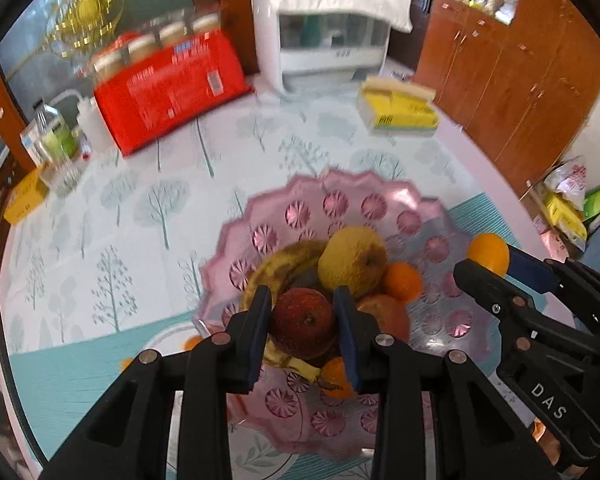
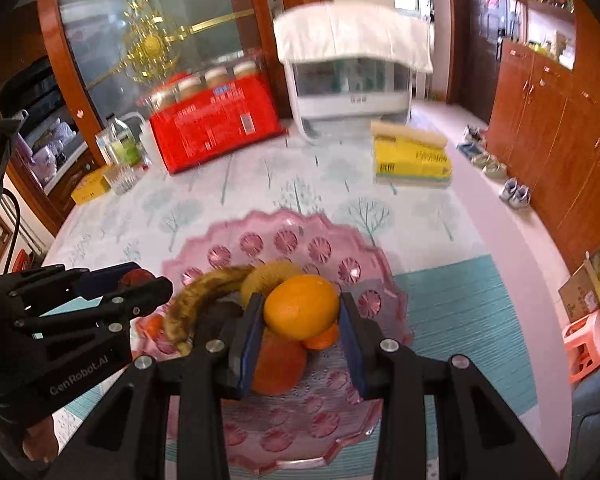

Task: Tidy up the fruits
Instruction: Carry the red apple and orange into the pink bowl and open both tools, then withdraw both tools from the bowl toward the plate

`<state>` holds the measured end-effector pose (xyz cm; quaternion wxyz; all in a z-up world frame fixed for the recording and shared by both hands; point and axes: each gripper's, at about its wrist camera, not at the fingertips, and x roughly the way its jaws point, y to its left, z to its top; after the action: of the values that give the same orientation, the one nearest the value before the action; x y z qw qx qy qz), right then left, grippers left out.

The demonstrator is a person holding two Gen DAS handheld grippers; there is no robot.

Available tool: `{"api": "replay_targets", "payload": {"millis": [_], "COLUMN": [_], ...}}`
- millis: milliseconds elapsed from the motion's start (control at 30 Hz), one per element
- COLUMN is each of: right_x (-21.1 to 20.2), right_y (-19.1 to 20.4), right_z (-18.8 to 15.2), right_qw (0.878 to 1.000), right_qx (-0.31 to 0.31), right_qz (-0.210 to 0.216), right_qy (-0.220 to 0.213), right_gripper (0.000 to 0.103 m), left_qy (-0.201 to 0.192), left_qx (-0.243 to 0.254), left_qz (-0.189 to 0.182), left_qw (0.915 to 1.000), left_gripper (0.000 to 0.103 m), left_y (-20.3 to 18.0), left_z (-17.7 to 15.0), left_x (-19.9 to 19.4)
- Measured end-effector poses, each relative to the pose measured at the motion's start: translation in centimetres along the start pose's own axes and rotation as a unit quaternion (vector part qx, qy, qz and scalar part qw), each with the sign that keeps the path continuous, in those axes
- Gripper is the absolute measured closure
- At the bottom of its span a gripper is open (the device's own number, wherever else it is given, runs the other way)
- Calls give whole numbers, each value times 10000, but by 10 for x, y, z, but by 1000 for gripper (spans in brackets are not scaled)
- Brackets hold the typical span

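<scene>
My left claw (image 1: 302, 320) clamps a round, firm red apple (image 1: 303, 323) across its middle, above the fluted pink glass fruit bowl (image 1: 300, 192), a breakable thing. At three o'clock, my right claw (image 2: 300, 316) grips a smooth orange (image 2: 301, 306), likely slippery

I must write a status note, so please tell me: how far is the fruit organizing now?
Done: a banana, a yellow pear and small oranges already lie in the pink bowl. In hand: the left gripper is shut on a red apple, and the right gripper on an orange, both over the bowl. Left: releasing these two.
</scene>
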<state>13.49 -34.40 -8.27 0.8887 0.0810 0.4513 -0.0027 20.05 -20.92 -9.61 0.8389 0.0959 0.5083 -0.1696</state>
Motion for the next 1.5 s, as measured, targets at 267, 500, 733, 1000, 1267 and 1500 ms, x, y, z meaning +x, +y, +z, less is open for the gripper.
{"api": "replay_targets", "payload": {"millis": [267, 500, 733, 1000, 1267, 1500], "right_x": [41, 57, 62, 53, 47, 40], "right_y": [-10, -16, -10, -6, -8, -9], "right_z": [-17, -24, -27, -28, -29, -32], "right_qw": [9982, 9966, 9956, 9965, 9968, 9967], "right_qx": [-57, -61, -141, -166, -60, 35], "right_qz": [111, 83, 88, 82, 100, 117], "right_qy": [589, 814, 922, 811, 796, 797], "right_gripper": [66, 65, 63, 50, 50, 50], "left_qy": [436, 568, 432, 327, 259, 235], "left_qx": [48, 153, 131, 81, -25, -92], "left_qz": [194, 342, 504, 577, 578, 555], "left_qw": [9989, 9977, 9977, 9978, 9980, 9981], "left_gripper": [72, 72, 33, 27, 27, 26], "left_y": [-12, -15, -12, -6, 0, 2], "left_z": [-8, -11, -13, -18, -24, -33], "left_x": [37, 47, 40, 28, 16, 5]}}
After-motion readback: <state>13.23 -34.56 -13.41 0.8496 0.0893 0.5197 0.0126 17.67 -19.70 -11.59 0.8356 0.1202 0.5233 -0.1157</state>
